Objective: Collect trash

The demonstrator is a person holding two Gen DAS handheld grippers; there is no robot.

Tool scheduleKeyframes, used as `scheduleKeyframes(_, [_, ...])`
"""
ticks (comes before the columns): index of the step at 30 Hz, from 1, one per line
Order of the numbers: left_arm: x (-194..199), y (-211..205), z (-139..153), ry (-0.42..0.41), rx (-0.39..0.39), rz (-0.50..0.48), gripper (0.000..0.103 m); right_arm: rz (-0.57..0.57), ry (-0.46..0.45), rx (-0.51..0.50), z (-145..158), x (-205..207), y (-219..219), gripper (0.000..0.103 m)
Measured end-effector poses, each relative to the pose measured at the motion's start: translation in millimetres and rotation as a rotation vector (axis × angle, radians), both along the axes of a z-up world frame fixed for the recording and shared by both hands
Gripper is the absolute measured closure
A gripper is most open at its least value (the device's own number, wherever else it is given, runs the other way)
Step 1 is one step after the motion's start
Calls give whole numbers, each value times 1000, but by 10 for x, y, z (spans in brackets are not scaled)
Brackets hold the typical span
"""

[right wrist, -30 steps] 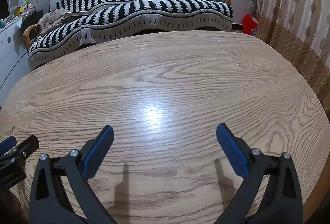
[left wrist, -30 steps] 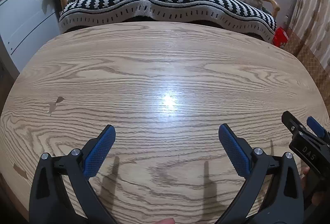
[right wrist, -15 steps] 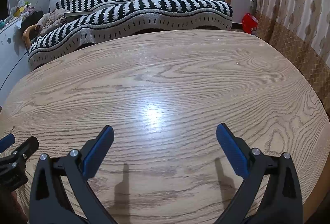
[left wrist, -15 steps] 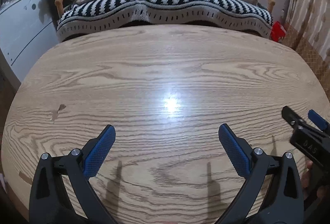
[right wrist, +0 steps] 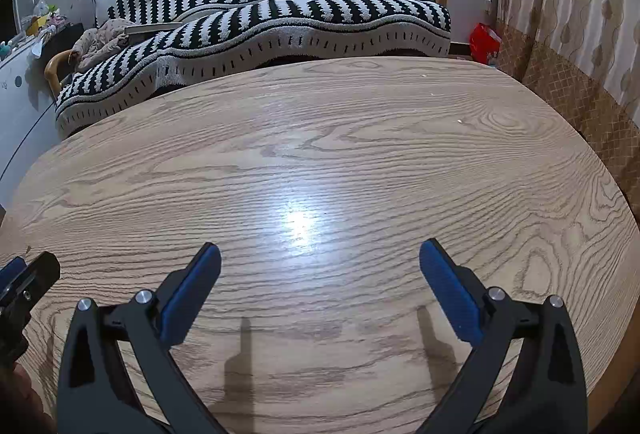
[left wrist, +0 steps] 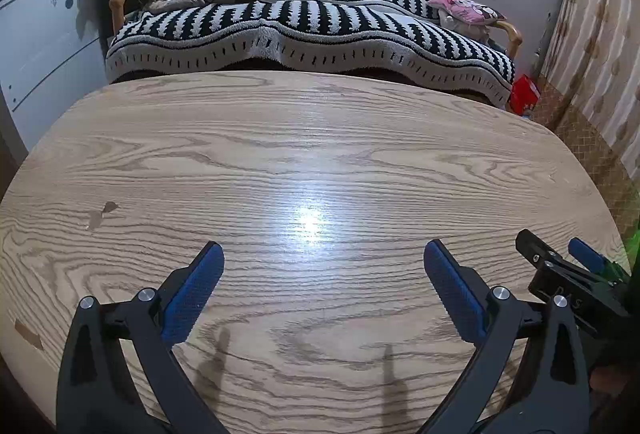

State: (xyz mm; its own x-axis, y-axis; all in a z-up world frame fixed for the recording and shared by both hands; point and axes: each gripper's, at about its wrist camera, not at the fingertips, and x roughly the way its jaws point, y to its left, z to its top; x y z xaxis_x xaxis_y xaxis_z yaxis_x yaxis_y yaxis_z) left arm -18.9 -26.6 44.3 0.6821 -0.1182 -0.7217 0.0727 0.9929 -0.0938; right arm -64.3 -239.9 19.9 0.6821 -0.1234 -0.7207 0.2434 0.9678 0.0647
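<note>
Both tools released, nothing held: left tool (left wrist: 323, 266), right tool (right wrist: 320, 266). No trash visible on counter (right wrist: 360, 154), so handling and grip pt can't be judged.

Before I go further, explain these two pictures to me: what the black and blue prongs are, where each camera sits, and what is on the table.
The prongs are hand-held grippers, one in each of a person's hands. Each picture comes from a camera mounted on one gripper, looking forward between its fingers. The left gripper and the right gripper are both open and hold nothing. Each also shows at the edge of the other's view. Below them is a wooden table; I see no trash on it, only a small pale speck. Behind stands a striped sofa.
</note>
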Motion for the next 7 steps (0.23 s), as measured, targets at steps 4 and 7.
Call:
scheduleKeyframes(4, [32, -70, -2, -28, 123, 0, 6, 0, -1, -2, 2, 6, 4, 7])
scheduleKeyframes(7, [94, -76, -54, 1, 203, 17, 6, 3, 1, -9, -7, 1, 0, 7])
